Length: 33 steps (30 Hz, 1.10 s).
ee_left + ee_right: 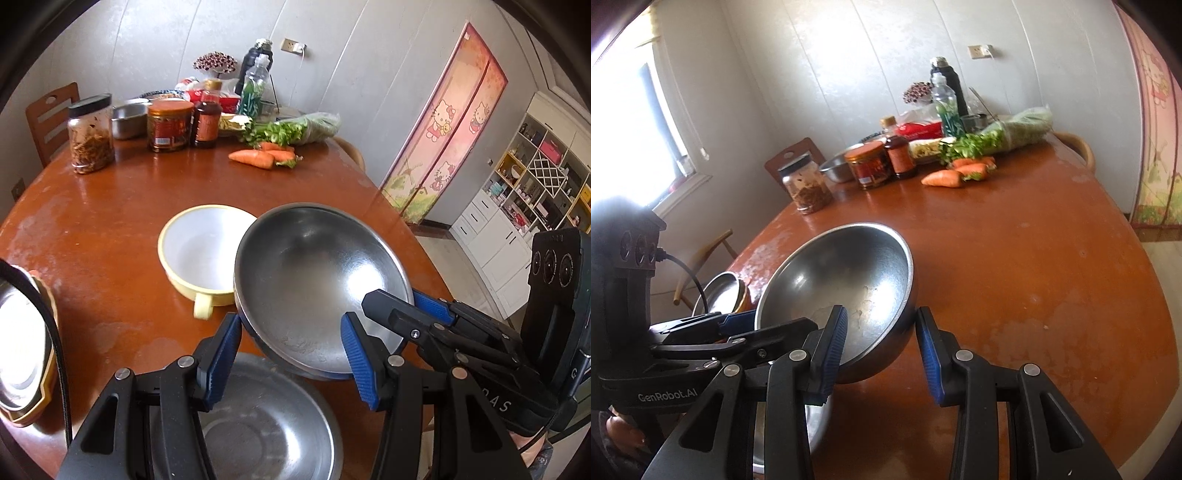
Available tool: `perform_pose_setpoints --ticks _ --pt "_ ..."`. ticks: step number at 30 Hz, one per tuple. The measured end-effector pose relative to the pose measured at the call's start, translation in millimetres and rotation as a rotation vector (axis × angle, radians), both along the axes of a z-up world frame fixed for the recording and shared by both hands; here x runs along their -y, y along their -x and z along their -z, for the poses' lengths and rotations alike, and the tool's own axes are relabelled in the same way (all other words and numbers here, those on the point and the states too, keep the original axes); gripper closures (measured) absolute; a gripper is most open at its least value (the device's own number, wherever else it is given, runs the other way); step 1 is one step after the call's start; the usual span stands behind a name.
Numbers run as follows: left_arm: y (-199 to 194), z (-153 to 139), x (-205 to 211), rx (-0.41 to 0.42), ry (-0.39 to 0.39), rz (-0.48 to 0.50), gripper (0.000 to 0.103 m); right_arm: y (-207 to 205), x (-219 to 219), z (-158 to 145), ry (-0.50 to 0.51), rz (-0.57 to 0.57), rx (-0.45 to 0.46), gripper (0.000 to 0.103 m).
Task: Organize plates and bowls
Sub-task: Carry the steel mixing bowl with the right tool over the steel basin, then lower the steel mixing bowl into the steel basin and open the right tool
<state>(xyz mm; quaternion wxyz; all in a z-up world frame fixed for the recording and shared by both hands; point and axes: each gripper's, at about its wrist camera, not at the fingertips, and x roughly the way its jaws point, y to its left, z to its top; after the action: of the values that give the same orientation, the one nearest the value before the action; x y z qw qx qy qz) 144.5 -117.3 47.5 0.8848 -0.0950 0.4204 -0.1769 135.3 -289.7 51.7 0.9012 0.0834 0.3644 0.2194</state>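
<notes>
Steel bowl (317, 280) tilted between both grippers.

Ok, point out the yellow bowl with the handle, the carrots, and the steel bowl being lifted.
Yellow bowl (201, 254): left wrist view, on its white inside.
Carrots (253, 158): left wrist view, on the nearest carrot's body.
Steel bowl (846, 280): right wrist view, on its shiny inner wall.

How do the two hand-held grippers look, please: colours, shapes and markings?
Each hand-held gripper, the left and the right, is black plastic with silver rivets and two ribbed blue pads. The left body reads "GenRobot.AI", has three round sockets and trails a black cable.
</notes>
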Motion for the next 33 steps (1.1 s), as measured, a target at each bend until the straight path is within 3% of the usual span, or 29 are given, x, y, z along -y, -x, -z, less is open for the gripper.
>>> perform_pose_setpoints --ticks 20,33 --pt "51 -12 -60 0.053 0.025 -0.067 0.048 33 -61 -18 0.032 -0.088 0.058 0.062" --pt "75 19 -71 -0.02 0.0 -0.054 0.048 56 -78 13 0.054 -0.117 -0.012 0.062"
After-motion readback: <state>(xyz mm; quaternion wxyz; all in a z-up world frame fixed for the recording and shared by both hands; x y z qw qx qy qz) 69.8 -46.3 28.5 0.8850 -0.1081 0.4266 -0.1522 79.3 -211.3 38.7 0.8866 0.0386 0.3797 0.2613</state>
